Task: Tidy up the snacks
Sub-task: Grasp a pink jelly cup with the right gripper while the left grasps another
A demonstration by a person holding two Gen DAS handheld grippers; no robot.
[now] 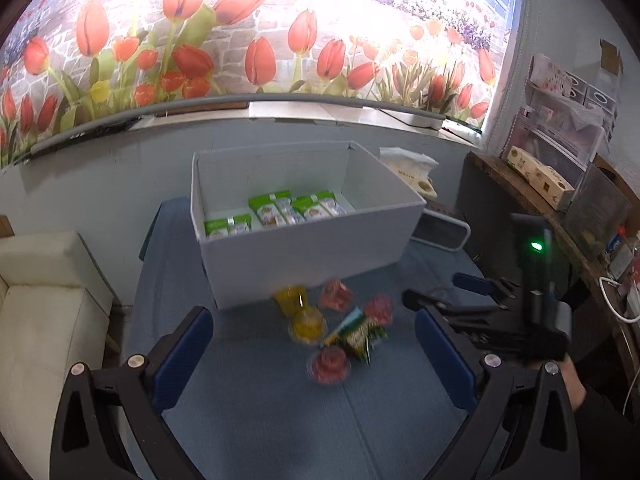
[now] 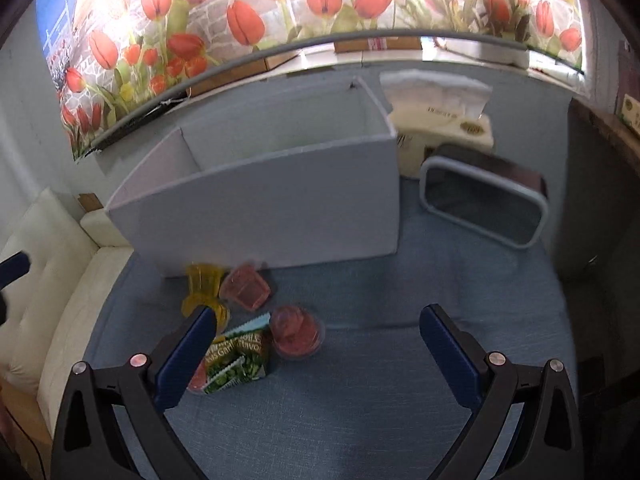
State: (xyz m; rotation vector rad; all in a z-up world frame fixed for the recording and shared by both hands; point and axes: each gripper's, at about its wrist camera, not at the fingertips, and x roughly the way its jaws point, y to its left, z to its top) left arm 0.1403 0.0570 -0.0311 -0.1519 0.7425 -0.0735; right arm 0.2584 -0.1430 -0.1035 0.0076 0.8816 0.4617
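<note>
A white open box (image 1: 312,248) stands on the blue cloth and holds several green snack packets (image 1: 276,212). In front of it lie yellow jelly cups (image 1: 306,322), pink jelly cups (image 1: 329,364) and a green snack packet (image 1: 358,336). My left gripper (image 1: 314,346) is open and empty above the pile. My right gripper (image 2: 316,354) is open and empty, with the green packet (image 2: 236,358) and a pink cup (image 2: 296,332) just beyond its left finger; it also shows in the left wrist view (image 1: 448,296). The box (image 2: 280,216) stands behind.
A cream sofa (image 1: 44,320) is at the left. A grey-rimmed tray (image 2: 484,208) and a white tissue pack (image 2: 440,120) sit right of the box. A cluttered wooden shelf (image 1: 560,208) is at the right. A tulip mural (image 1: 240,40) covers the wall.
</note>
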